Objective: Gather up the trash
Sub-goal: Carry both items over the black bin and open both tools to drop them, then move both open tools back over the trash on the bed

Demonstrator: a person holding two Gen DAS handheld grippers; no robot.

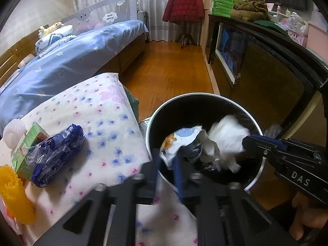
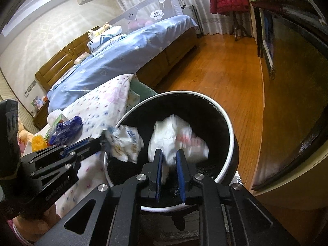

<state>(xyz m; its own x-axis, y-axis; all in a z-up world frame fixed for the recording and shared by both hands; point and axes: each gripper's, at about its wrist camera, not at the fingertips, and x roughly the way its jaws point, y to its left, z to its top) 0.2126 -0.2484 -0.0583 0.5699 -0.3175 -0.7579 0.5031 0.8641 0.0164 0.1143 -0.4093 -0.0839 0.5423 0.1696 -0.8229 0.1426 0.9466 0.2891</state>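
Left wrist view: left gripper (image 1: 167, 164) sits over the bin (image 1: 205, 97), jaws slightly apart around a printed wrapper (image 1: 182, 139). Right gripper (image 2: 169, 164) loosely straddles a blurry white wad (image 2: 174, 135) above the bin, can't tell if it's pinching

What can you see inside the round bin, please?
The bin shows a white crumpled wad and a printed wrapper over its mouth; the bottom beneath them is covered.

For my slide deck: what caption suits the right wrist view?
Both claws over the black bin: right claw astride a white wad, left claw at a printed wrapper.
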